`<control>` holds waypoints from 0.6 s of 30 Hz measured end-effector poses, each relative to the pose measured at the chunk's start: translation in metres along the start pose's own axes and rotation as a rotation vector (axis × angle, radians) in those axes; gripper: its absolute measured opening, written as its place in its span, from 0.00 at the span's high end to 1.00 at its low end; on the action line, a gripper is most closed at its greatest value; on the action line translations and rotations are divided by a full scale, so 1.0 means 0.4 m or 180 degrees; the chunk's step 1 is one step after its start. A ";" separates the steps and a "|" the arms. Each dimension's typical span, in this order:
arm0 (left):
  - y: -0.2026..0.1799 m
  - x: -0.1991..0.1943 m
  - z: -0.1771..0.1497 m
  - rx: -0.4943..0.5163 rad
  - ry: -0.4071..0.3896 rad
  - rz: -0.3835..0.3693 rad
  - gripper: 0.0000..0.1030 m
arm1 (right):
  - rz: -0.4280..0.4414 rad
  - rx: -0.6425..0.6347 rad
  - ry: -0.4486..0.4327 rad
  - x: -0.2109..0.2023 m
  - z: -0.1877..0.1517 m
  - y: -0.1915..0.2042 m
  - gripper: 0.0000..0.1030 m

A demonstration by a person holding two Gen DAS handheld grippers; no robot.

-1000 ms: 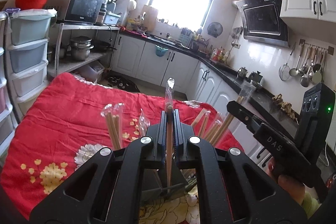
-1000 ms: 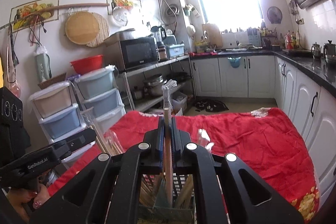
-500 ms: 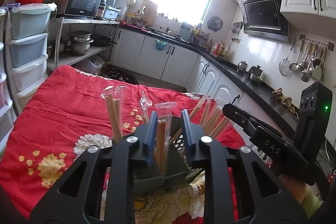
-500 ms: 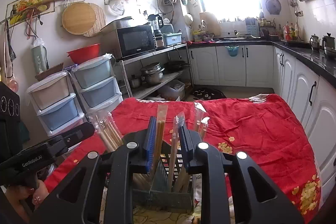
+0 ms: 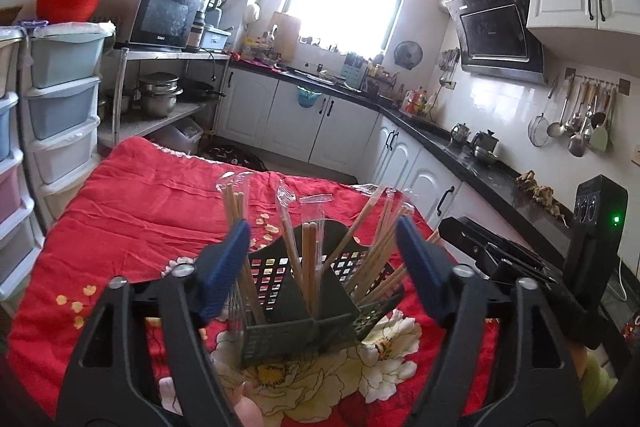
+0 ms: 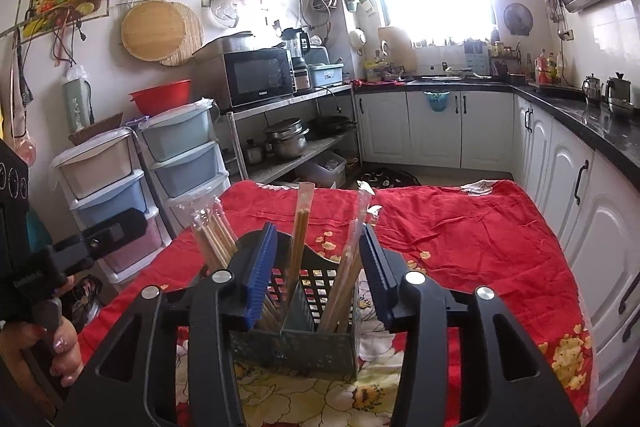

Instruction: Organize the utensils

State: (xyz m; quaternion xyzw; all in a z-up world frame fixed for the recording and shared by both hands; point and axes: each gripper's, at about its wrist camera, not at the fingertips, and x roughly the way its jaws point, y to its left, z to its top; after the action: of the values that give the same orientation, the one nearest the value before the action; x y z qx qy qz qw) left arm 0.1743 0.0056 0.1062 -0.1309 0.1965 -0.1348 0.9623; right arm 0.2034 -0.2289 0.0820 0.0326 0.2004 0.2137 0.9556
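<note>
A dark perforated utensil holder (image 5: pixel 304 311) stands on the red flowered cloth (image 5: pixel 132 211); it also shows in the right wrist view (image 6: pixel 300 323). Several pairs of wooden chopsticks in clear sleeves (image 5: pixel 310 259) stand in its compartments, also seen in the right wrist view (image 6: pixel 298 239). My left gripper (image 5: pixel 322 263) is open and empty, its blue pads on either side of the holder. My right gripper (image 6: pixel 316 267) is open and empty just above and in front of the holder. The other gripper shows at the right edge of the left wrist view (image 5: pixel 520 263).
The cloth covers a table in a kitchen. Stacked plastic drawers (image 6: pixel 180 155) and a steel rack with a microwave (image 6: pixel 260 75) stand to the left. White cabinets under a black counter (image 6: pixel 560 115) run along the right.
Both grippers were shut on wrapped chopstick pairs a second ago. Both have opened and let them drop into the holder, then drawn back a little.
</note>
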 end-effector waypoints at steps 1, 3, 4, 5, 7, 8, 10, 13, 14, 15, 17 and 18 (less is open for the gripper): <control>-0.002 -0.006 -0.001 0.0006 -0.0006 -0.0004 0.27 | -0.0005 -0.0015 -0.0005 -0.009 -0.002 0.002 0.55; -0.003 -0.020 -0.006 0.0017 -0.0009 -0.0002 0.19 | -0.0011 -0.0035 -0.0014 -0.027 -0.008 0.005 0.52; -0.003 -0.026 -0.008 0.0012 -0.0009 -0.0007 0.17 | -0.0012 -0.0038 -0.0013 -0.032 -0.011 0.007 0.51; 0.000 -0.034 -0.012 -0.0015 -0.0004 -0.0022 0.15 | -0.0008 -0.0040 -0.0012 -0.040 -0.015 0.009 0.50; 0.005 -0.044 -0.020 -0.0062 0.0014 -0.0043 0.11 | 0.0017 -0.0039 -0.0018 -0.057 -0.024 0.014 0.44; 0.008 -0.049 -0.023 -0.0076 0.0016 -0.0043 0.11 | 0.0026 -0.0043 -0.0024 -0.065 -0.027 0.018 0.43; 0.014 -0.062 -0.033 -0.0089 0.0006 -0.0025 0.11 | 0.0033 -0.0071 -0.0042 -0.083 -0.039 0.025 0.38; 0.025 -0.075 -0.048 -0.0109 0.0038 0.0012 0.11 | 0.0007 -0.0108 -0.0092 -0.110 -0.056 0.037 0.30; 0.027 -0.078 -0.053 -0.0120 0.0056 0.0015 0.11 | 0.0006 -0.0117 -0.0104 -0.118 -0.061 0.040 0.29; 0.030 -0.082 -0.061 -0.0128 0.0082 0.0012 0.10 | 0.0005 -0.0124 -0.0111 -0.124 -0.067 0.042 0.28; 0.032 -0.089 -0.075 -0.0116 0.0116 0.0038 0.10 | 0.0000 -0.0151 -0.0121 -0.140 -0.083 0.051 0.24; 0.033 -0.093 -0.085 -0.0097 0.0137 0.0059 0.10 | -0.0012 -0.0161 -0.0122 -0.145 -0.091 0.054 0.22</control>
State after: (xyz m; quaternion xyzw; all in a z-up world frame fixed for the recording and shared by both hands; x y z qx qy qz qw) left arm 0.1301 0.0227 0.0846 -0.1407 0.2204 -0.1256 0.9570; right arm 0.1324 -0.2348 0.0734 0.0122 0.1766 0.2162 0.9602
